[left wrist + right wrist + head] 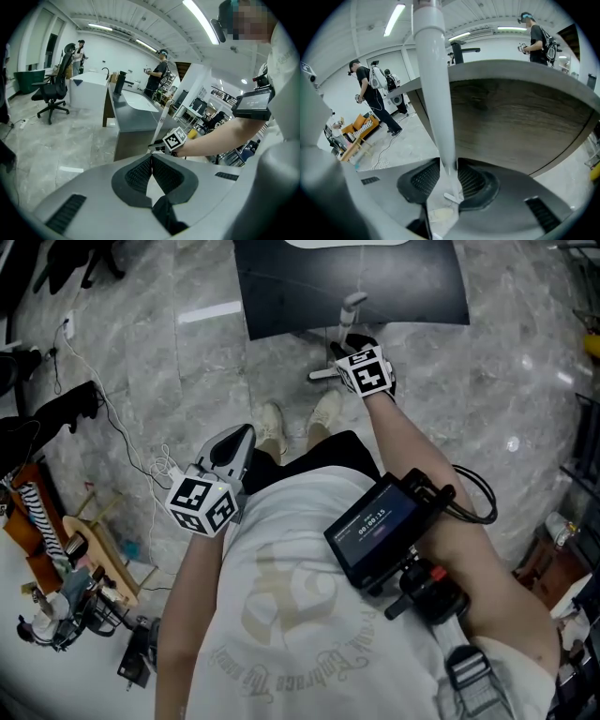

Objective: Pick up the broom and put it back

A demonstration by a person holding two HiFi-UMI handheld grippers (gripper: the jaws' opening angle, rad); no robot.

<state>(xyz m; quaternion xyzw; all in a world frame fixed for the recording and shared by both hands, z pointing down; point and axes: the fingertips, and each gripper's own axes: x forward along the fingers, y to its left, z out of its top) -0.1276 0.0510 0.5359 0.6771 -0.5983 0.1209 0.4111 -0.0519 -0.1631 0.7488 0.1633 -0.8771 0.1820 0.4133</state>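
Note:
The broom's white handle (436, 93) rises upright between the jaws of my right gripper (449, 171), against the side of a grey table (511, 117). The jaws stand slightly apart round the handle, and I see no firm press of the pads on it. In the head view the right gripper (349, 338) reaches forward to the handle (351, 307) at the edge of the dark tabletop (412, 287). The broom's head is hidden. My left gripper (239, 435) hangs near my body, its pads (140, 173) closed together on nothing. It looks towards the right gripper (161, 146) and the handle (164, 115).
White cables (122, 437) trail over the marble floor at the left, beside a wooden rack (94, 549) with clutter. A black office chair (54, 89) stands further off. Other people (370, 93) stand in the background. My shoes (272, 423) are just before the table.

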